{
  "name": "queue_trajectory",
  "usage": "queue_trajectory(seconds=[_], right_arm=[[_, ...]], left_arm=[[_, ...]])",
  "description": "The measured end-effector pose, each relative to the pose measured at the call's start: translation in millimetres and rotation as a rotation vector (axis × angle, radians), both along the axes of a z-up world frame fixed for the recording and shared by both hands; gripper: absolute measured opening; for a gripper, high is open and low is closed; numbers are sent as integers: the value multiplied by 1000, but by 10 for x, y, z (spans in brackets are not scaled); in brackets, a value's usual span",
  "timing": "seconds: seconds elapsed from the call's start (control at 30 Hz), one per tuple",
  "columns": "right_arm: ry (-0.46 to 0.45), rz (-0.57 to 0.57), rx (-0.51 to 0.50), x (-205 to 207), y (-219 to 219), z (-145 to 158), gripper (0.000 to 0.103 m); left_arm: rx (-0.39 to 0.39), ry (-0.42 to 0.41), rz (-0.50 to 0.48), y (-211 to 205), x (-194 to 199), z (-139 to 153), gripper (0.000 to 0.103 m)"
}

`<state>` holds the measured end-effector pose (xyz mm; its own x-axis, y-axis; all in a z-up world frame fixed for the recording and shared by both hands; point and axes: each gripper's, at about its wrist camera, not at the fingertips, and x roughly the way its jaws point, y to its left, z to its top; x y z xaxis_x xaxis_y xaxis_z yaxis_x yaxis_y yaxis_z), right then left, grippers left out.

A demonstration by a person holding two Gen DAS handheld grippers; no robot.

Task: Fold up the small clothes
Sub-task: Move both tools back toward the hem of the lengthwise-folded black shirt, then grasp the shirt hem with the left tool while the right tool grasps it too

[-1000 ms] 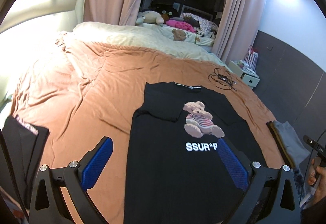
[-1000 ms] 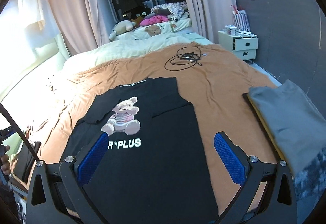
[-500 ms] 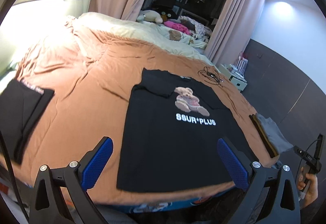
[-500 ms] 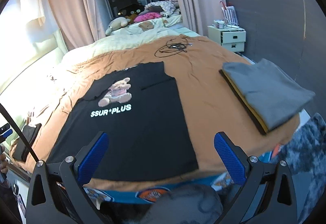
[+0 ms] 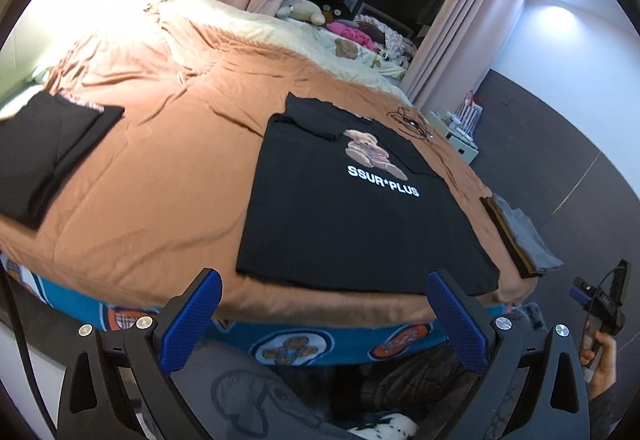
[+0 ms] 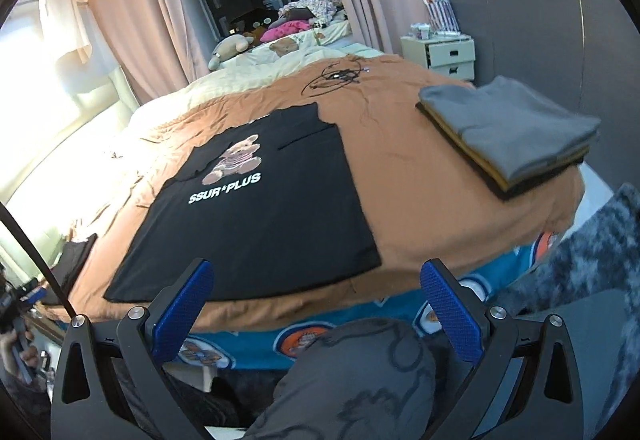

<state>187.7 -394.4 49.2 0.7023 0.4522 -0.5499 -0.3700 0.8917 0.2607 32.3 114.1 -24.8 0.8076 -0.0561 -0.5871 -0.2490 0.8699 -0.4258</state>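
Black T-shirt (image 5: 352, 216) lies flat, print side up, sleeves folded inward, on the brown duvet (image 5: 160, 176) near the foot edge of the bed. Left gripper (image 5: 324, 324) and right gripper (image 6: 320, 314) both have jaws spread wide, holding nothing, short of the bed edge. Folded grey stack (image 6: 516, 128) sits right of the shirt; folded black garment (image 5: 44, 152) well to its left.

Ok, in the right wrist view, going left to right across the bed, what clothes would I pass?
Folded black garment at the left edge → black teddy-bear T-shirt spread flat, sleeves folded in → bare brown bedspread → stack of folded clothes with a grey one on top.
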Motion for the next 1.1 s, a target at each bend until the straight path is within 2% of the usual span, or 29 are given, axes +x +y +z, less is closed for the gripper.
queue_trajectory(seconds=[0.27, 0.47, 0.5, 0.7, 0.8, 1.1], right_arm=[[60, 40, 64, 30, -161, -248, 103], [85, 42, 124, 101, -239, -381, 103], [89, 40, 130, 116, -243, -402, 100], [150, 31, 194, 358, -355, -636, 83], [182, 35, 220, 530, -408, -736, 80], [257, 8, 311, 1043, -468, -915, 71]], left_arm=[[-46, -7, 7, 85, -146, -209, 102], [-110, 17, 30, 241, -135, -402, 94], [-119, 22, 38, 269, -125, -443, 91], [-194, 43, 57, 397, 91, -682, 87], [-231, 71, 63, 461, 259, -827, 81], [-340, 172, 90, 704, 664, -1260, 79]])
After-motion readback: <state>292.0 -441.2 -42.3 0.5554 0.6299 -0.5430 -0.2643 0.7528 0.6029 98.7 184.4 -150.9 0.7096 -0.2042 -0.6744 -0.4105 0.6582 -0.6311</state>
